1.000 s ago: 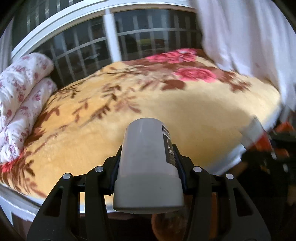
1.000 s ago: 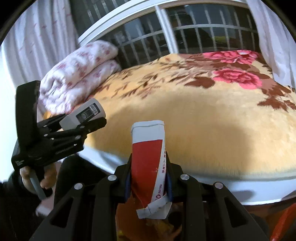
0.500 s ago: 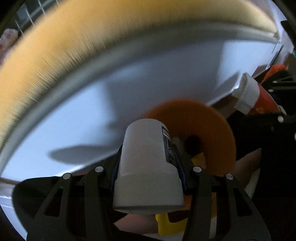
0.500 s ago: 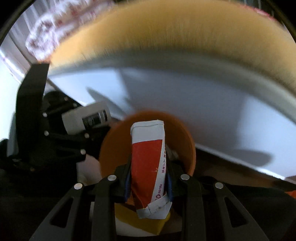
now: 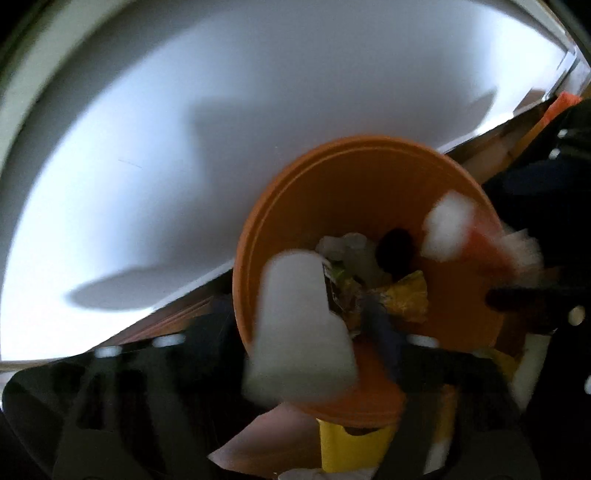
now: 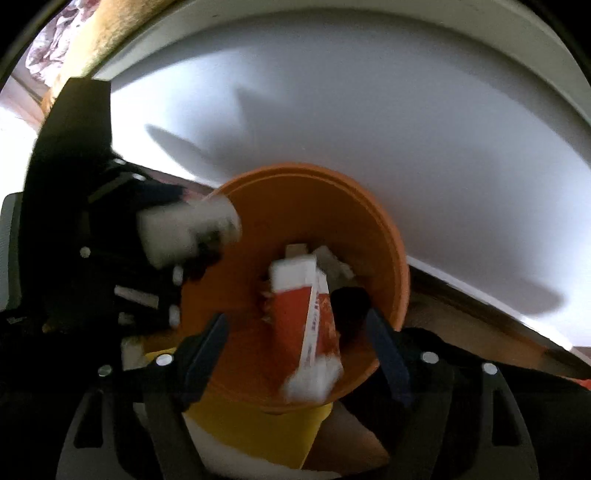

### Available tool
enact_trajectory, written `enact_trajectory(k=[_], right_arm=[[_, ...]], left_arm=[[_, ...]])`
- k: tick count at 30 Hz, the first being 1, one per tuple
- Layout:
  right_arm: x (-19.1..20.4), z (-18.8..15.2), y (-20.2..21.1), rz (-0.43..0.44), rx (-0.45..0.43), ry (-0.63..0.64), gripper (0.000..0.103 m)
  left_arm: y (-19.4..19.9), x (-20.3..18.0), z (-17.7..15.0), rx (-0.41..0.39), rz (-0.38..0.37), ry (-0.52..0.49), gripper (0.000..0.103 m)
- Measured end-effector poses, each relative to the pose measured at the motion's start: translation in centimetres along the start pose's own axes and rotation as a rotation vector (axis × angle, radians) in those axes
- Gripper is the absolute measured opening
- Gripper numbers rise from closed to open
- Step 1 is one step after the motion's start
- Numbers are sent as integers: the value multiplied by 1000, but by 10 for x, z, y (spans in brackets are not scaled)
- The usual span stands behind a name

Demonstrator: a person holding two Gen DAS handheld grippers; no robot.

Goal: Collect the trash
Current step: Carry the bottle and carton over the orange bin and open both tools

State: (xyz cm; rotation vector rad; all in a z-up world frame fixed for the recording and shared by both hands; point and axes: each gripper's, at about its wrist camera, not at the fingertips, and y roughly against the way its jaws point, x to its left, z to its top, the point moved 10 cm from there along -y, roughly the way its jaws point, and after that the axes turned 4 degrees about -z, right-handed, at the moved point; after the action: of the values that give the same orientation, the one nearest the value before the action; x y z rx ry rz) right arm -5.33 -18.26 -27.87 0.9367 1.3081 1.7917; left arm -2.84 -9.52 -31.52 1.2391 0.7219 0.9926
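An orange trash bin (image 5: 369, 177) (image 6: 373, 236) stands on the floor by the white bed side, with wrappers and scraps (image 5: 402, 295) in it. In the left wrist view, a grey-white bottle (image 5: 299, 328) is blurred over the bin's near rim, loose between my spread left fingers (image 5: 384, 332). In the right wrist view, a red and white carton (image 6: 306, 317) hangs tilted over the bin's mouth between my open right fingers (image 6: 384, 350). The bottle also shows in the right wrist view (image 6: 184, 232), and the carton in the left wrist view (image 5: 465, 232).
The white bed side (image 5: 221, 147) (image 6: 369, 129) rises right behind the bin. A yellow object (image 6: 258, 424) (image 5: 351, 446) lies under the bin's near edge. The orange blanket edge (image 6: 92, 33) shows at the top left.
Both grippers have dropped closer over the bin and opened. The bottle and the carton have left the fingers' grip and are tipping into the bin.
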Motion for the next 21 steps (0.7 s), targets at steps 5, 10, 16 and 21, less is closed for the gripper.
enact_trajectory(k=[5,10,16,21], right_arm=[[-9,-5,11,-3,-19,-39,76],[-30,-12,23,-33,-42,-70,76],[-42,-3,50,-65,-115,-110,78],[-39,24,141,-97,-374,-83,90]], left_arm=[[-1,-10,-2,-6,17,-36,87],[5,-9,0,-25,28,-38,87],[44,-2,-3,-95,55,-31,87],[132,15,9,-285,127,-18,87]])
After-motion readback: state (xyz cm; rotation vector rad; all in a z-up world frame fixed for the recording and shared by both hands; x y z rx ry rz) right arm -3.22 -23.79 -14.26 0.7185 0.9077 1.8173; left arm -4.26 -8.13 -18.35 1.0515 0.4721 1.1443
